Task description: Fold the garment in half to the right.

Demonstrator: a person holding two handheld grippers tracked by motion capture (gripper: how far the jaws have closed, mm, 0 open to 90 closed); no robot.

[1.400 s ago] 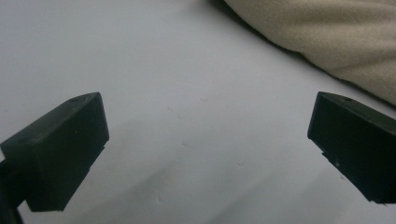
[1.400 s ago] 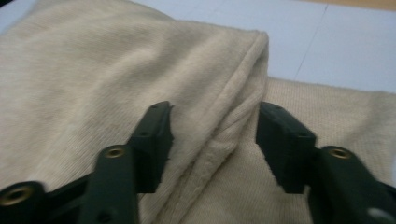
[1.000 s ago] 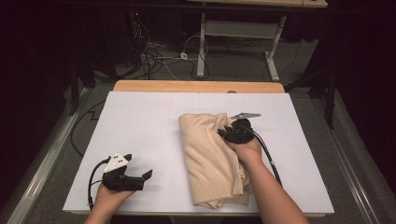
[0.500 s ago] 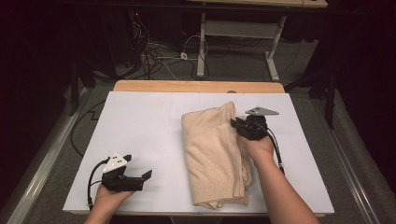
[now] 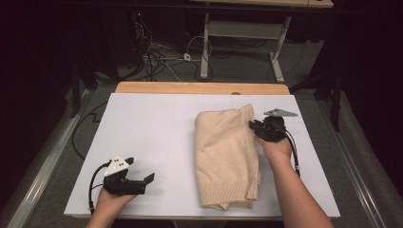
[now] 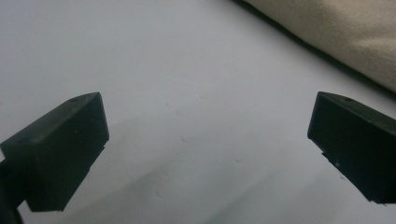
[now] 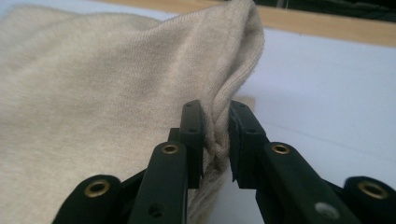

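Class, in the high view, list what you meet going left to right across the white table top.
left gripper → bare white table → beige sweater → right gripper, pinching the sweater's edge.

Bare white table (image 5: 157, 137) left of the folded beige sweater (image 5: 225, 156); sweater blocks the right-centre, narrow strip beyond.

One folded beige knitted sweater (image 5: 227, 159) lies on one white table (image 5: 157, 128). Two hand-held grippers are here: the left gripper (image 5: 142, 183) and the right gripper (image 5: 253, 126). Two forearms enter from below. One wooden strip (image 5: 202, 88) edges the table's far side
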